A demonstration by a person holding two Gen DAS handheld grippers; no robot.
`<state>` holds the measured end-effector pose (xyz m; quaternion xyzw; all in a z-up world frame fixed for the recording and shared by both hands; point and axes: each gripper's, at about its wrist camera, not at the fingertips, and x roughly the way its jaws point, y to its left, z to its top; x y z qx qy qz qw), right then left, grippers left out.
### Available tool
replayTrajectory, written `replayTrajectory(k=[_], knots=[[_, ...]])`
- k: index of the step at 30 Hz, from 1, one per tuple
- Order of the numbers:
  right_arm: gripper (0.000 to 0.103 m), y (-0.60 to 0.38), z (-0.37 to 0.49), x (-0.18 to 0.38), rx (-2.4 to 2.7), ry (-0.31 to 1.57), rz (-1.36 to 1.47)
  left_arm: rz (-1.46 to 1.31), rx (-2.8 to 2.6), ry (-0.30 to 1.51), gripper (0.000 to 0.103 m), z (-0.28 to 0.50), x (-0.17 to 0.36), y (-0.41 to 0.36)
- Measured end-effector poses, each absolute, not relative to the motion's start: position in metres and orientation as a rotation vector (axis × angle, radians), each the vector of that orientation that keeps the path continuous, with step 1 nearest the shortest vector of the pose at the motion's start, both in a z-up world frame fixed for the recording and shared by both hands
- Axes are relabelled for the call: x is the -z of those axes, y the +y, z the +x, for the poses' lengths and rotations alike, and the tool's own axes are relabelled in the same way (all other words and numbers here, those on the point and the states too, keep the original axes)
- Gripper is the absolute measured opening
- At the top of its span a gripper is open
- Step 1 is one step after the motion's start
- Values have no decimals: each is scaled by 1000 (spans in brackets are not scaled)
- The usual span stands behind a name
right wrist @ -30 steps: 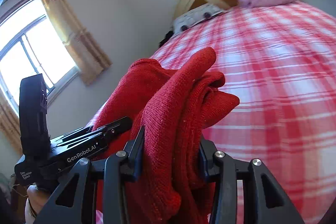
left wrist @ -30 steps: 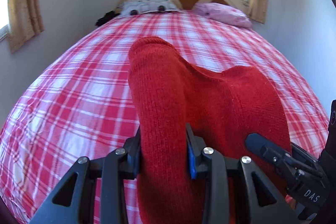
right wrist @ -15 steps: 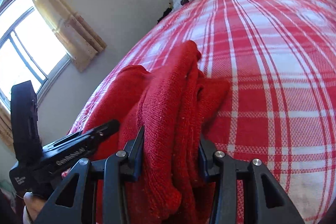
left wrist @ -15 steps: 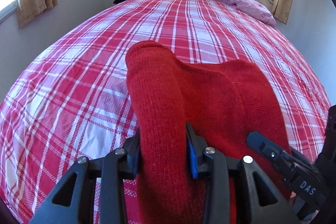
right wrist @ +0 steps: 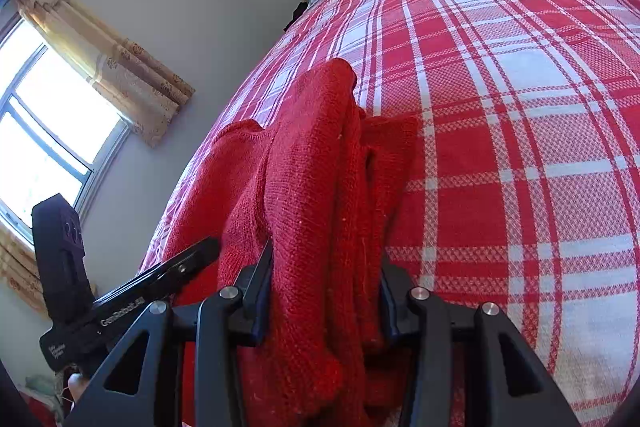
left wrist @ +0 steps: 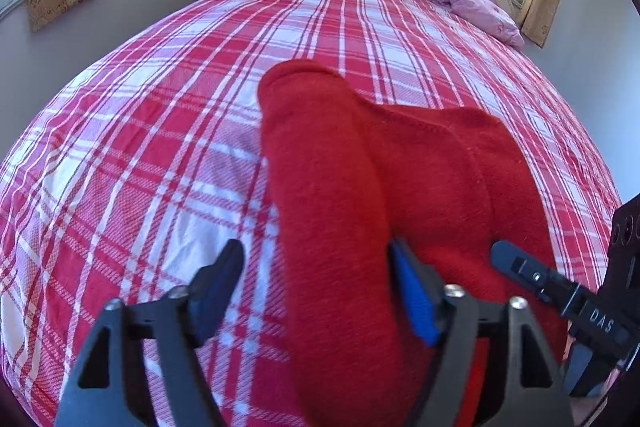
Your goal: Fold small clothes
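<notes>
Left claw [left wrist: 316, 291] spread beside red knit [left wrist: 400, 187]; right claw [right wrist: 326, 291] pinches it over plaid bedspread [left wrist: 160, 147].

The left gripper [left wrist: 316, 279] and right gripper [right wrist: 326, 273] are black triangular frames with silver screws, blue pads lining the fingers [left wrist: 414, 297], white "GenRobot.AI" lettering beside the screws, and bare skin below it.

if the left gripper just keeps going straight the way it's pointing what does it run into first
The red knit garment already lies between the open jaws of the left gripper, so that comes first. Beyond it is the red plaid bedspread; depth is hard to judge.
</notes>
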<state>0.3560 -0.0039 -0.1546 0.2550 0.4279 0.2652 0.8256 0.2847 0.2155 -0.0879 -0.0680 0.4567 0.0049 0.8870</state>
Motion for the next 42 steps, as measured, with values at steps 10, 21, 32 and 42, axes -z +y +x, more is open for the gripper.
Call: replayTrajectory(k=[10,21,32,42], knots=[[51,0,316,114,-486,757,277,-109,-99,916,94,248,71,222],[28,18,270,112,-542,758,116,25,-191,855,93,212,66,195],[31,30,259,130,-499,780,43,-155,-160,912,103,191,102,221],[79,28,192,129,-497,842,212,-235,-215,969,103,151,90,232]])
